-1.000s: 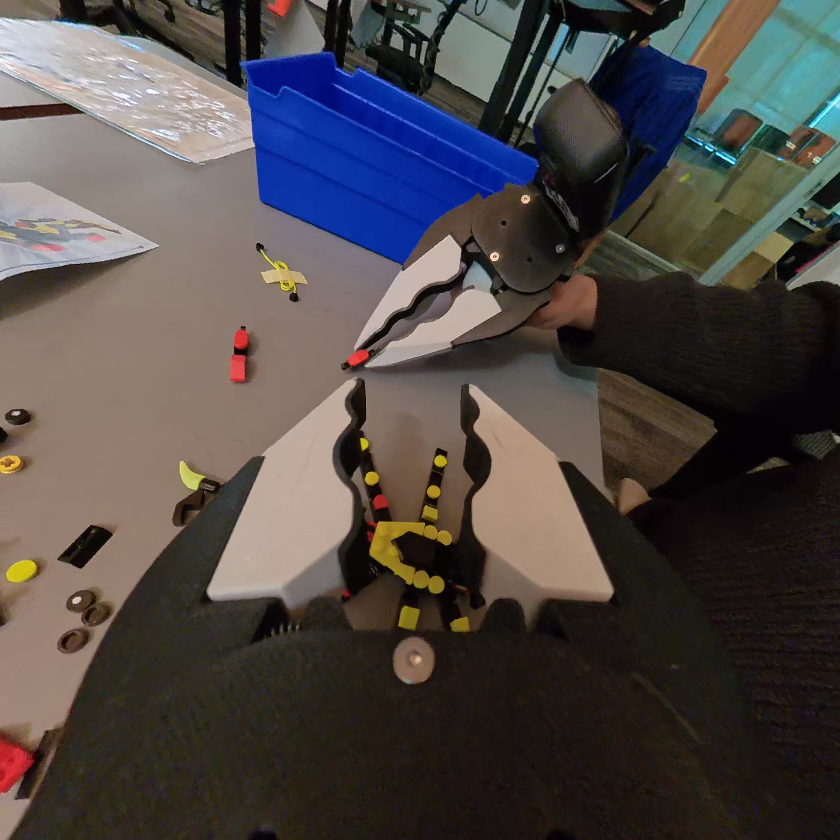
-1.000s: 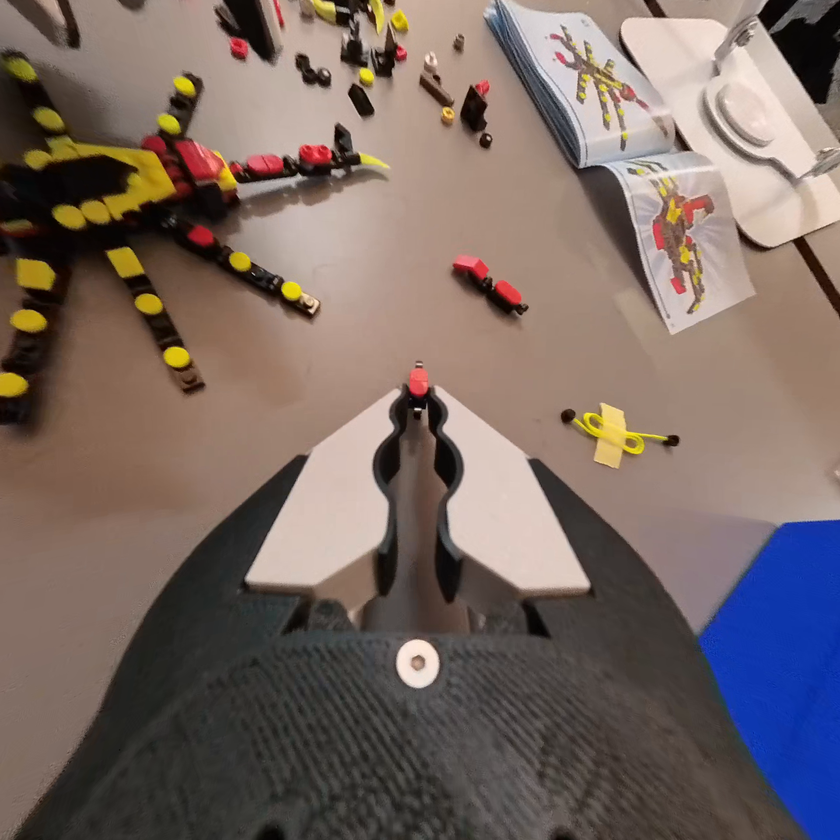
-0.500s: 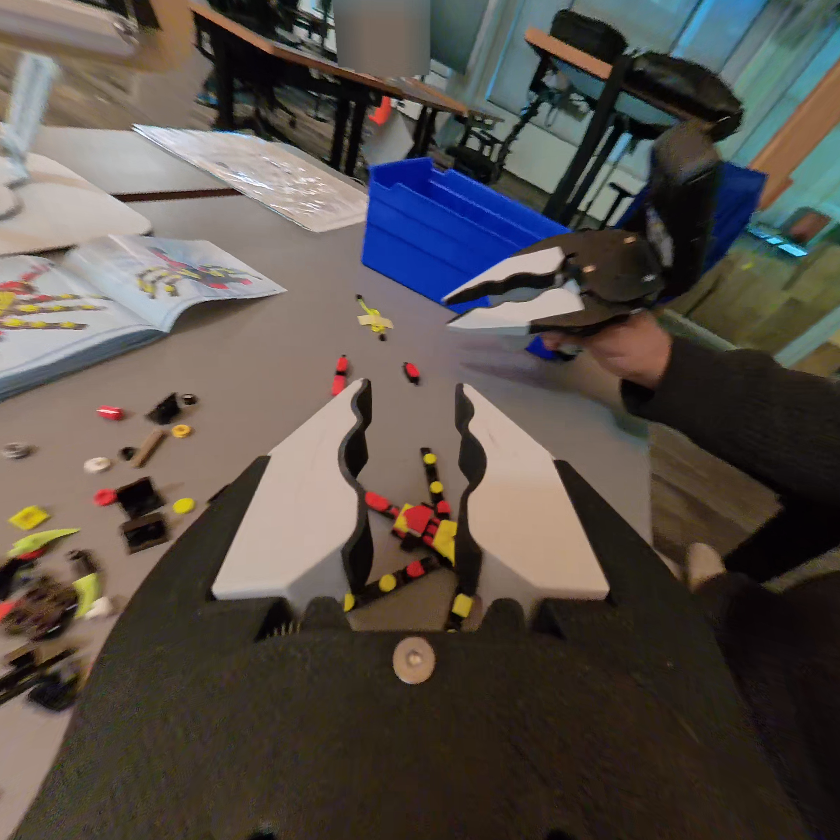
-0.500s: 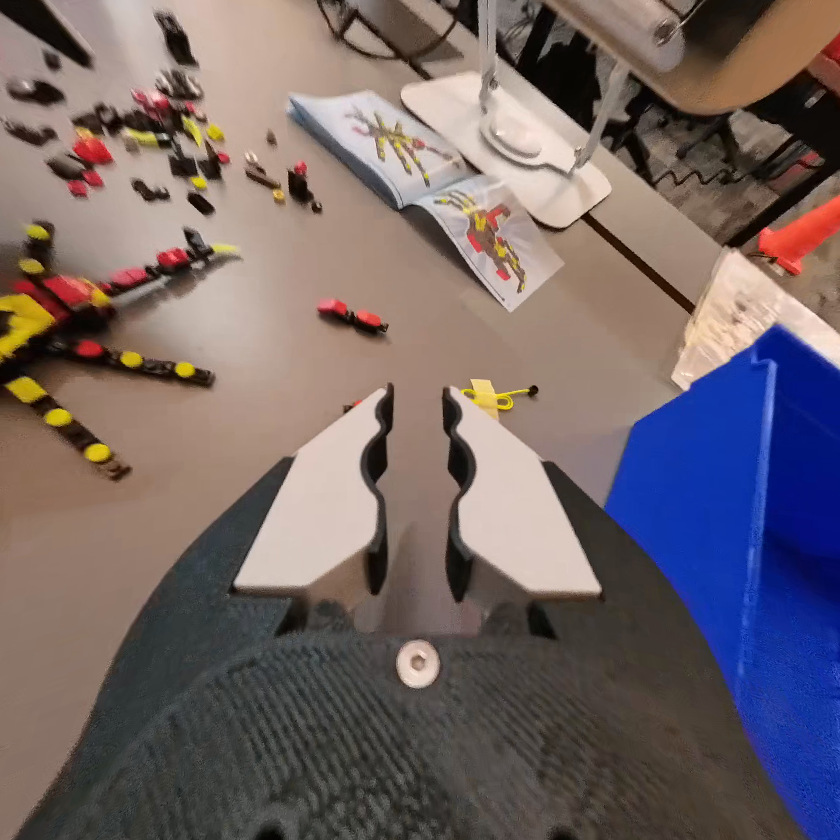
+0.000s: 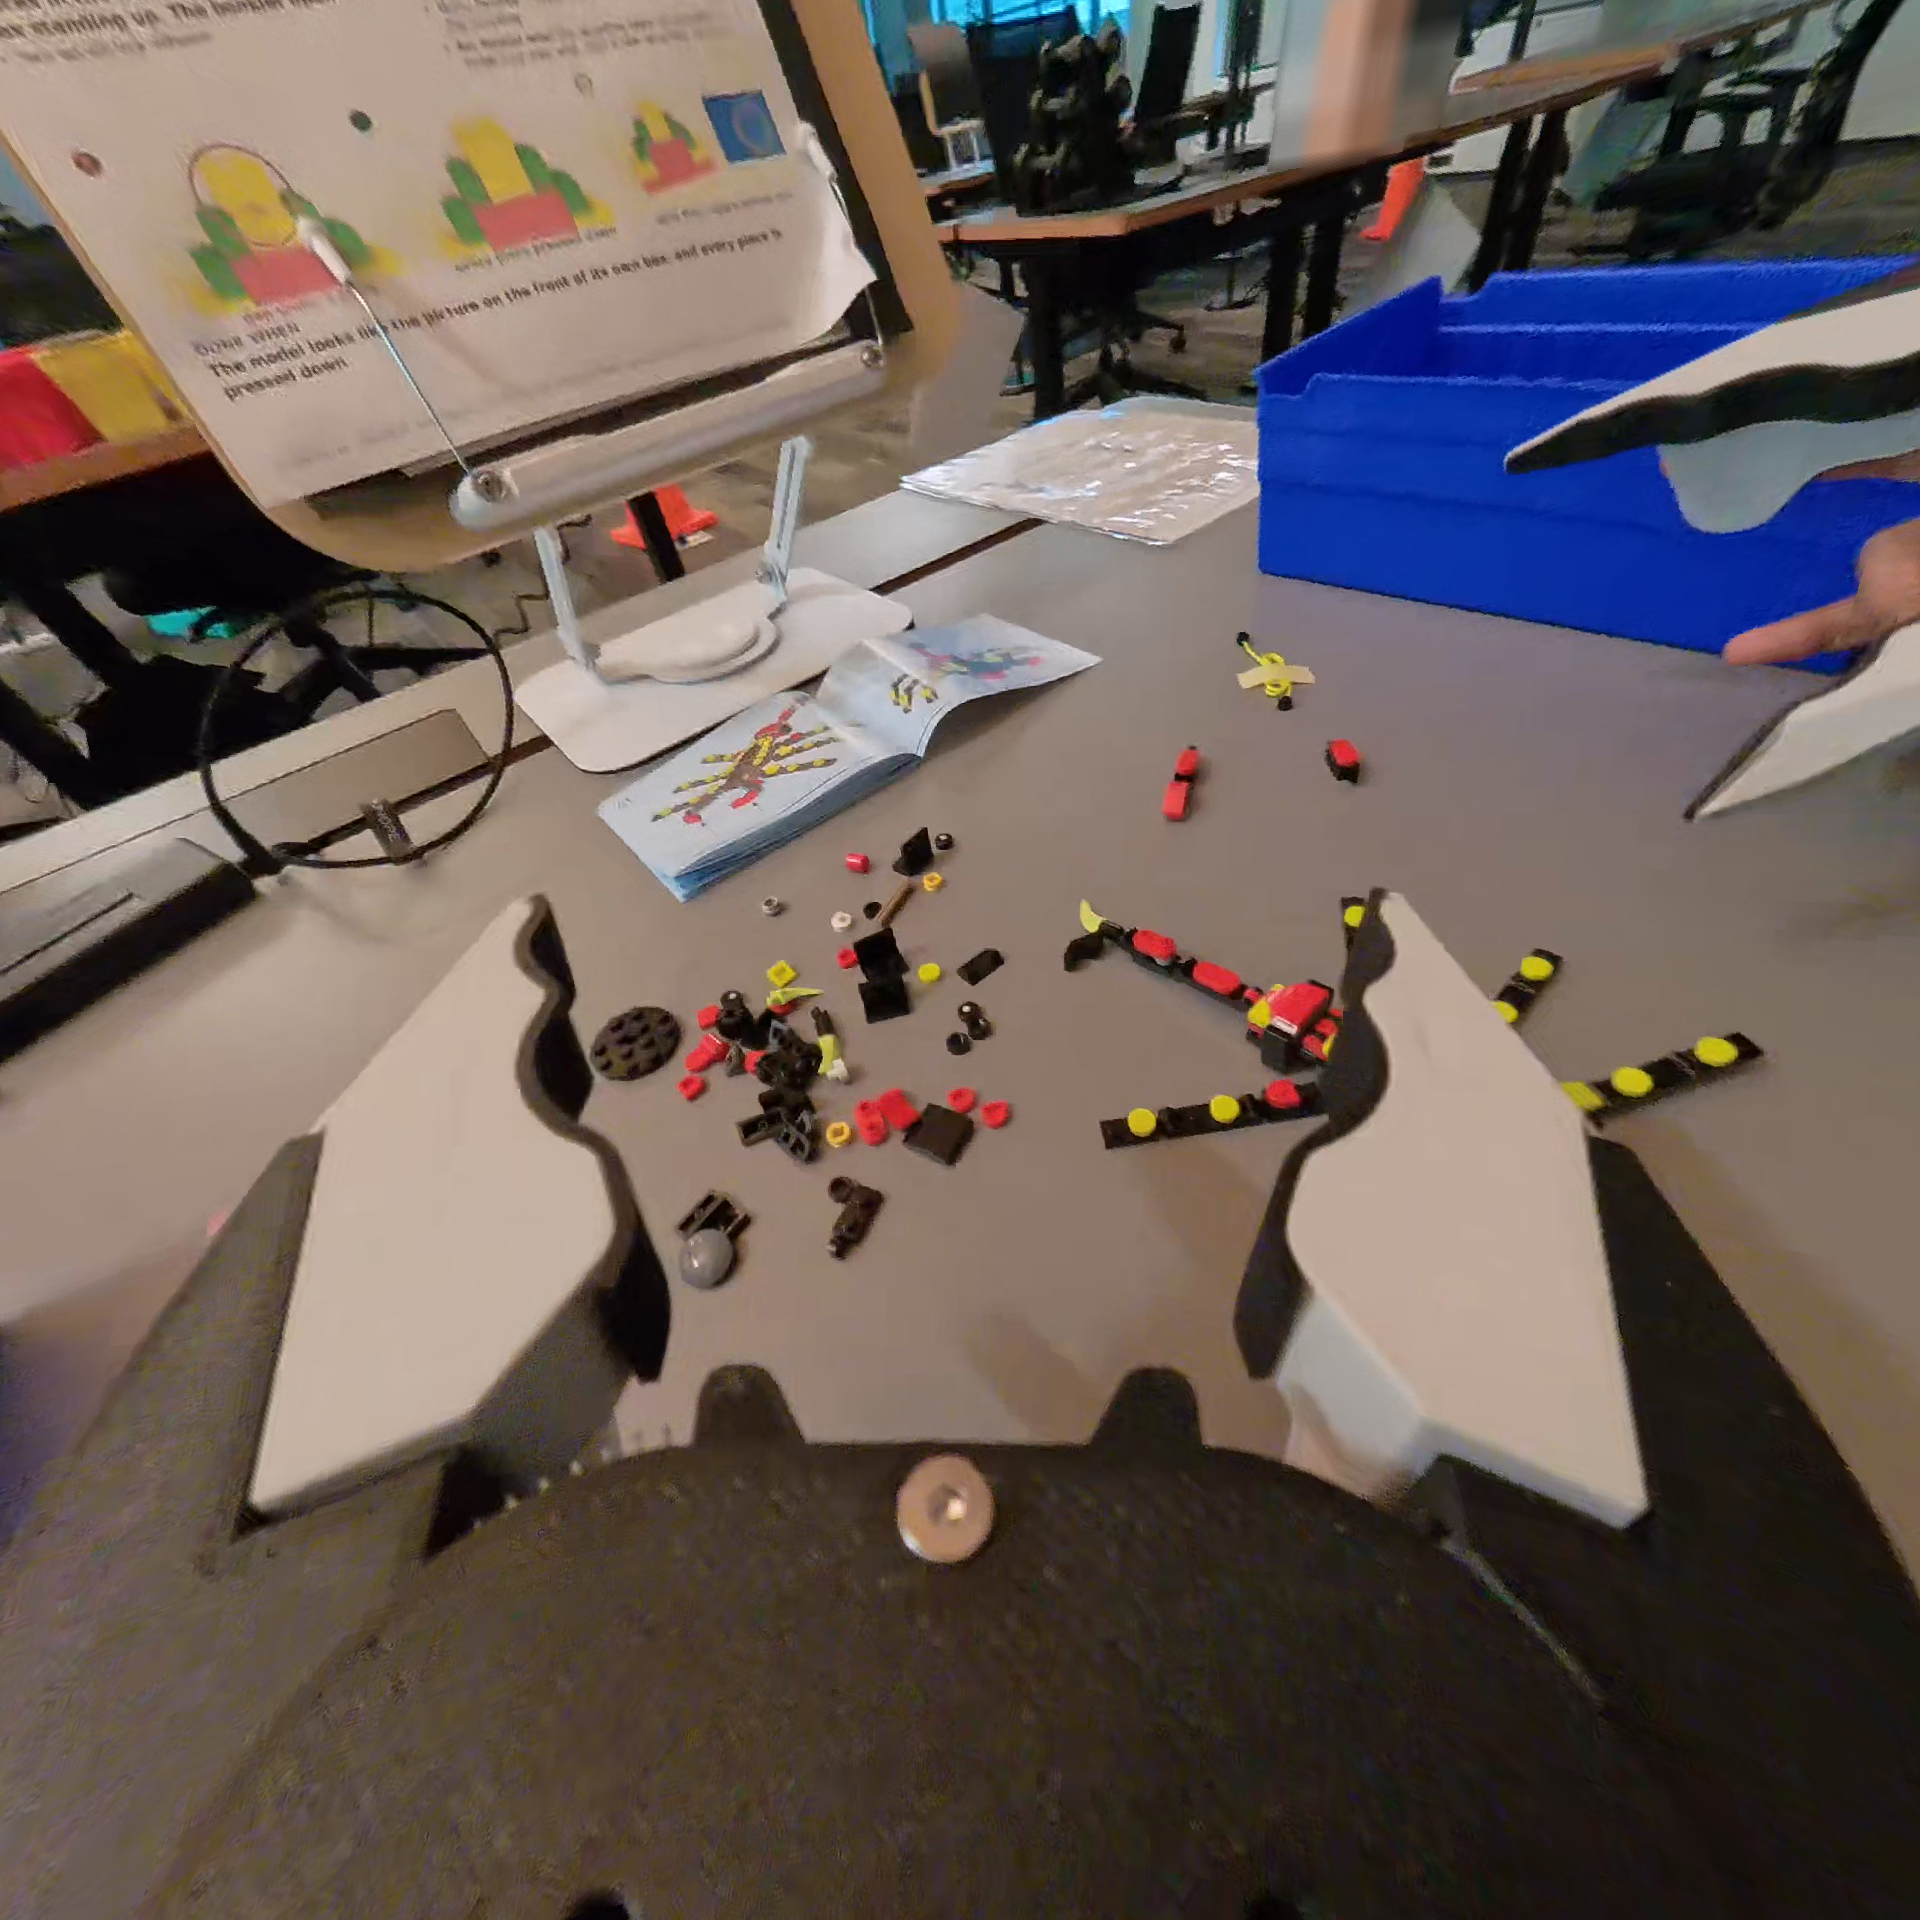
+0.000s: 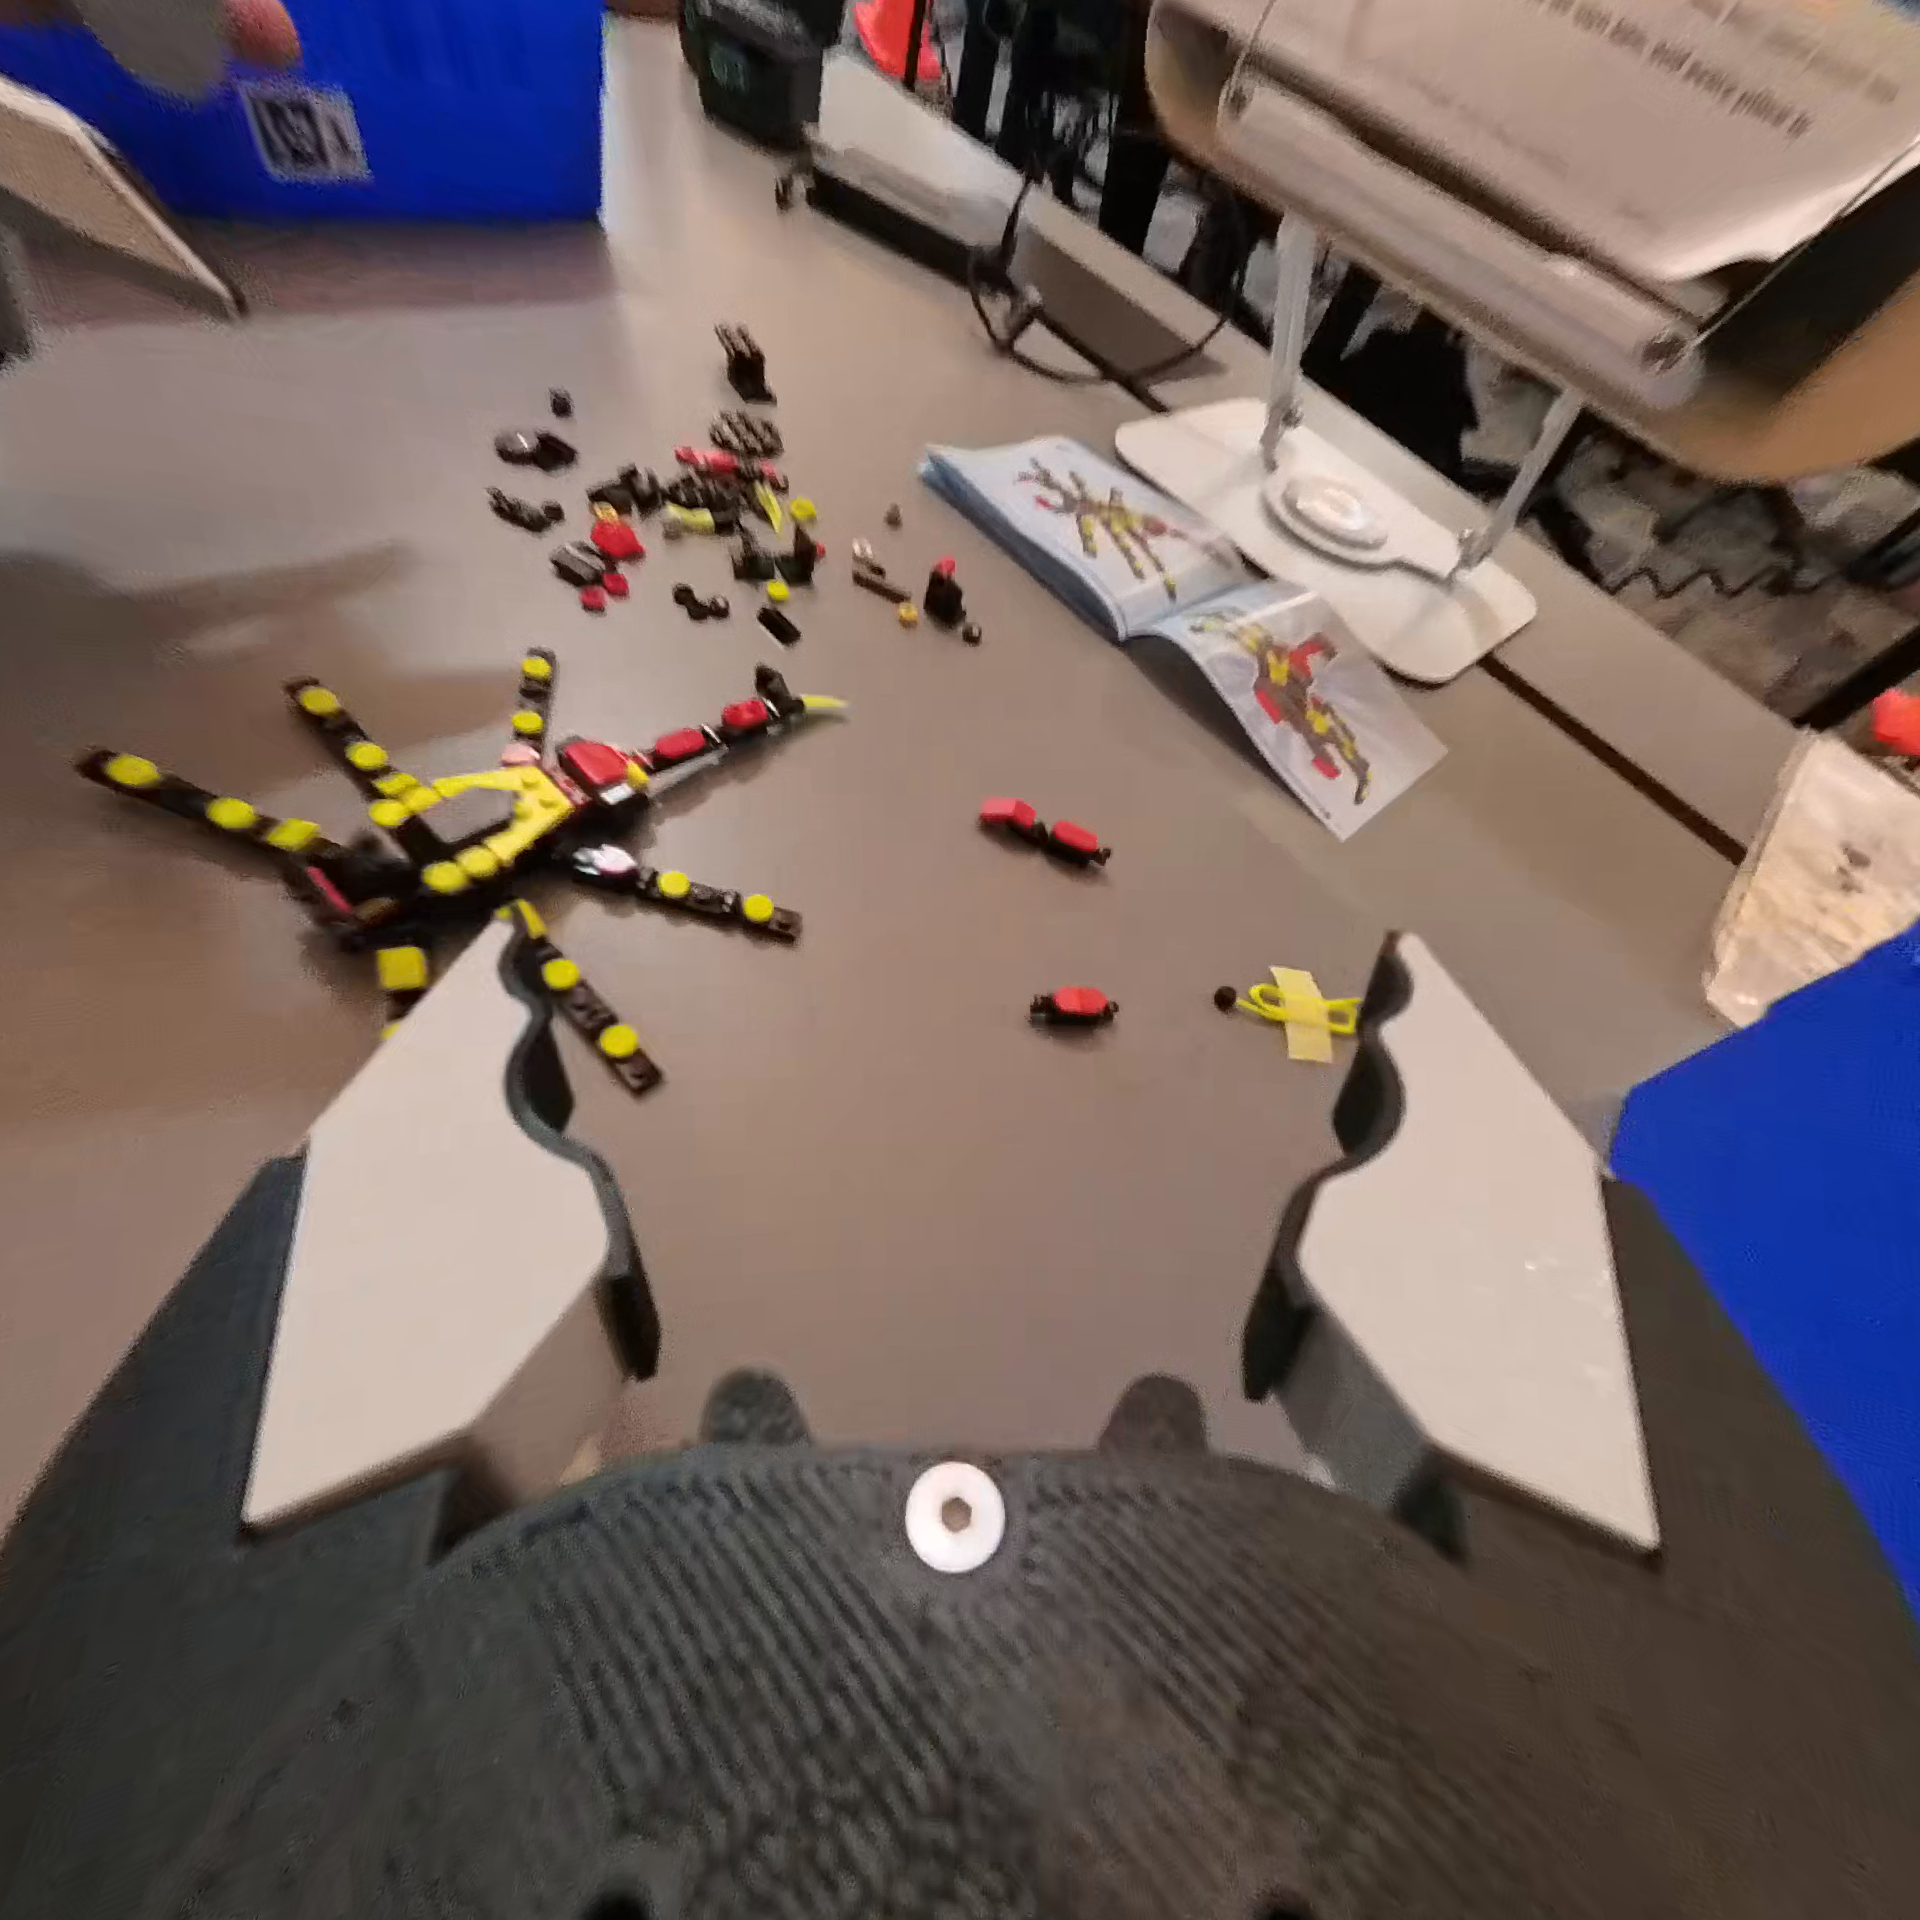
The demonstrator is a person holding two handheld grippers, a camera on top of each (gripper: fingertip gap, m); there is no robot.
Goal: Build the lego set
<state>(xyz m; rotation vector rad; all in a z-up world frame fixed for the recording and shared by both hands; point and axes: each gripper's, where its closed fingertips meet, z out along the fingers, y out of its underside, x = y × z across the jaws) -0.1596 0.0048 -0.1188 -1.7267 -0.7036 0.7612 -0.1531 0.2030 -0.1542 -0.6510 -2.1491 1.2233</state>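
The black, yellow and red lego spider model (image 6: 457,821) lies flat on the grey table, left of centre in the right wrist view; in the left wrist view it (image 5: 1288,1023) is partly behind my right-hand finger. Loose small pieces (image 5: 831,1049) are scattered between the left gripper's fingers; they also show in the right wrist view (image 6: 686,509). A small red and black piece (image 6: 1072,1004) and a longer red and black piece (image 6: 1042,828) lie on the table. My left gripper (image 5: 956,925) is wide open and empty. My right gripper (image 6: 951,951) is wide open and empty, above the table.
An open instruction booklet (image 5: 831,743) lies beside a white stand (image 5: 686,655) that holds an instruction sheet. A blue bin (image 5: 1538,457) stands at the back right. A yellow cord piece with tape (image 6: 1299,1010) lies near the right fingertip. A plastic bag (image 5: 1091,468) lies beyond.
Both grippers have pulled back, risen and opened wide. The right gripper let go of the small red and black piece, which now lies on the table. The left view has swung toward the loose pieces.
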